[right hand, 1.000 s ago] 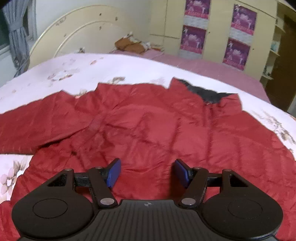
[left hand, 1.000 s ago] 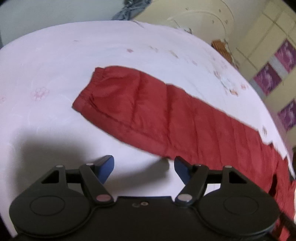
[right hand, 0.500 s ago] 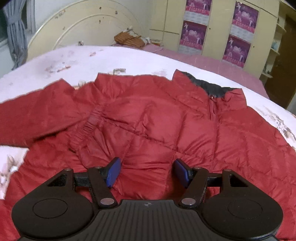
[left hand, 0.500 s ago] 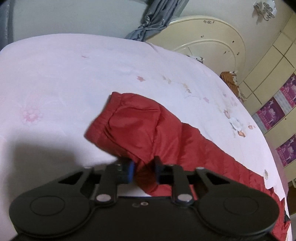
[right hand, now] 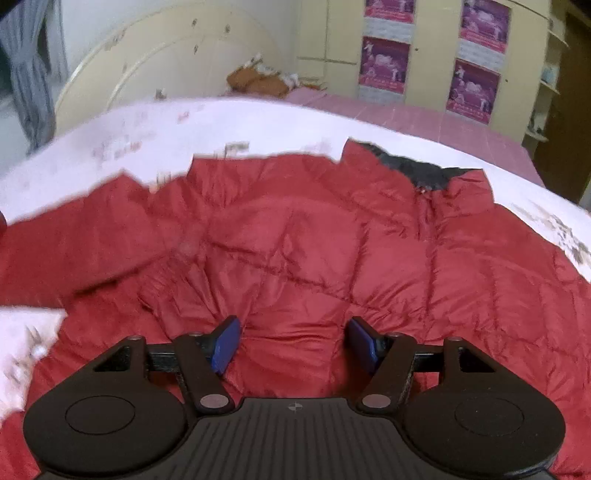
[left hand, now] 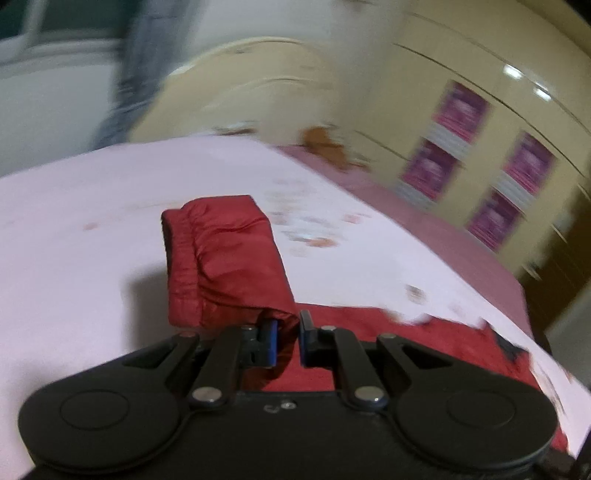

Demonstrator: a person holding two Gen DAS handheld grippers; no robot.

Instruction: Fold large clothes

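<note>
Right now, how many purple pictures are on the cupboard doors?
4 in the right wrist view: upper left poster, lower left poster, upper right poster and lower right poster, both upper ones cut off by the frame; more may be out of view.

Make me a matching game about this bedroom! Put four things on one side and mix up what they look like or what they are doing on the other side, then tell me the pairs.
Things:
1. left gripper
2. right gripper
3. jacket collar
4. bed sheet

Descriptions:
A. pale with little flower prints
B. dark lining showing
C. open, over the body of the red jacket
D. shut on the end of the red sleeve

Pairs: 1-D, 2-C, 3-B, 4-A
</note>
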